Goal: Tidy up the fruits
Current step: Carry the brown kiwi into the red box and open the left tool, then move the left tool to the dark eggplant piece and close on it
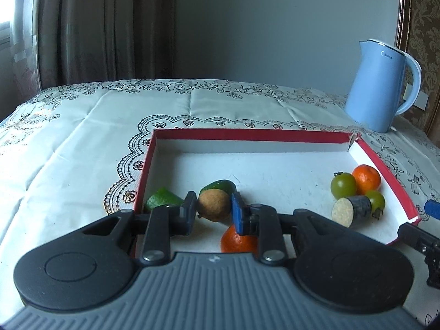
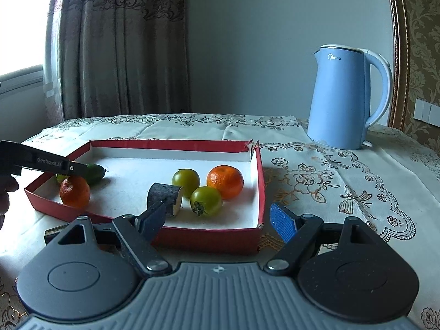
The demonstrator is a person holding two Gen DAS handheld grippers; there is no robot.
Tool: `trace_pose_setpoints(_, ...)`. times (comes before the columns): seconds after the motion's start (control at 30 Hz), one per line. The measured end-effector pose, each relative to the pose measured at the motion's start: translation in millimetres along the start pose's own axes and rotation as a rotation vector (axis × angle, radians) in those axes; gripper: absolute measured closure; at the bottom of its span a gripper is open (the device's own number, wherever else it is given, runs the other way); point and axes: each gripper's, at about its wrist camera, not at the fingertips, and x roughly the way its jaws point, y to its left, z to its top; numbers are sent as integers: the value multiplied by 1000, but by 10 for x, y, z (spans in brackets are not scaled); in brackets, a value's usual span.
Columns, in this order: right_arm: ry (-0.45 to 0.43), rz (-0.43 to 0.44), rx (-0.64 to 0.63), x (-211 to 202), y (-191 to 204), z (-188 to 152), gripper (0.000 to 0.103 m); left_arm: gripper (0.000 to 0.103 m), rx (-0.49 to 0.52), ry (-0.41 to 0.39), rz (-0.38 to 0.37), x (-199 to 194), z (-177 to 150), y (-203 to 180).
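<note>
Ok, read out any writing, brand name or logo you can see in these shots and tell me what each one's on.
"Midea", dark lettering near the top of the blue kettle; legible in the right wrist view, blurred in the left wrist view.
"GenRobot.AI", pale lettering along the side of the left gripper, seen from the right wrist view.
A small emblem on each gripper's grey ribbed body is too small to read.
No writing shows on the red box, the fruits or the tablecloth.

We find two tomatoes (image 2: 186, 181), a mandarin (image 2: 225, 181) and a cut piece (image 2: 165, 198) near the tray's (image 2: 258, 192) right wall; another mandarin (image 2: 74, 195) sits at its left edge.
</note>
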Motion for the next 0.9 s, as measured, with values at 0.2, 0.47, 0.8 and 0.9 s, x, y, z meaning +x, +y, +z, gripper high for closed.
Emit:
trace_pose_setpoints(0.2,2,7,6,-3,-3,4,20,63,14,-20,-16,-217,-64,-1)
trace_pose_setpoints(0.47,1,12,-14,-6,30,-6,20,38,55,-151,90,-792,-372,-41)
trace_pose_setpoints(0.8,15,5,-9,17,14,-12,20,36,158,-112,-65,-924,-642,-327)
trace_pose_setpoints(0.9,18,4,-11,18,17,-15,20,36,200,-97,-74,-865,-674,-434)
